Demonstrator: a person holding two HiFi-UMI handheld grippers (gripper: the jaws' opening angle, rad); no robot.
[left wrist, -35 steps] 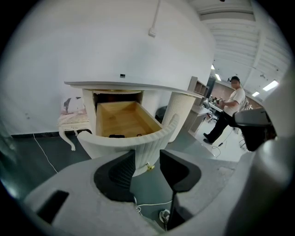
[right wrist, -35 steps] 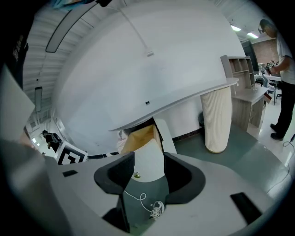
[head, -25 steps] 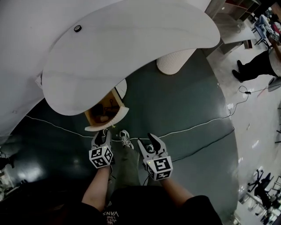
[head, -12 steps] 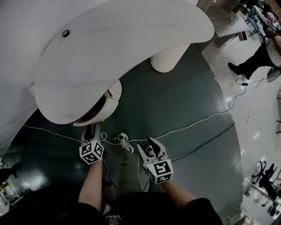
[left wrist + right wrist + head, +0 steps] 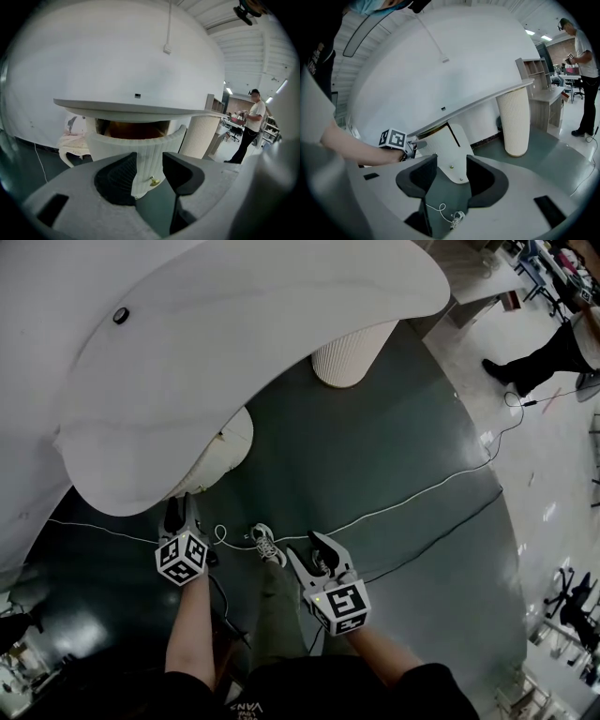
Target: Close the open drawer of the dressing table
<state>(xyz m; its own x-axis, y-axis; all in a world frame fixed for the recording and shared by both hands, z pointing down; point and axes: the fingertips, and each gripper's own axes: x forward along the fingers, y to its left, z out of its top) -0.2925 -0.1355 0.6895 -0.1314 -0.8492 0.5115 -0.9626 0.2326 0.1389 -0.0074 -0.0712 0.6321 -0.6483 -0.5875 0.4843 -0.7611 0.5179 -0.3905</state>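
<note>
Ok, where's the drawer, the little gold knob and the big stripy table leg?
drawer (image 5: 119,143): left gripper view, on its ribbed white front, below the open top.
gold knob (image 5: 153,181): left gripper view, on the knob's round head.
ribbed table leg (image 5: 352,357): head view, on the column's side.

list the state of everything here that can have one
drawer: slightly open, brown inside visible under the tabletop
left gripper: open, at the drawer front, gripping nothing
right gripper: open, empty
</note>
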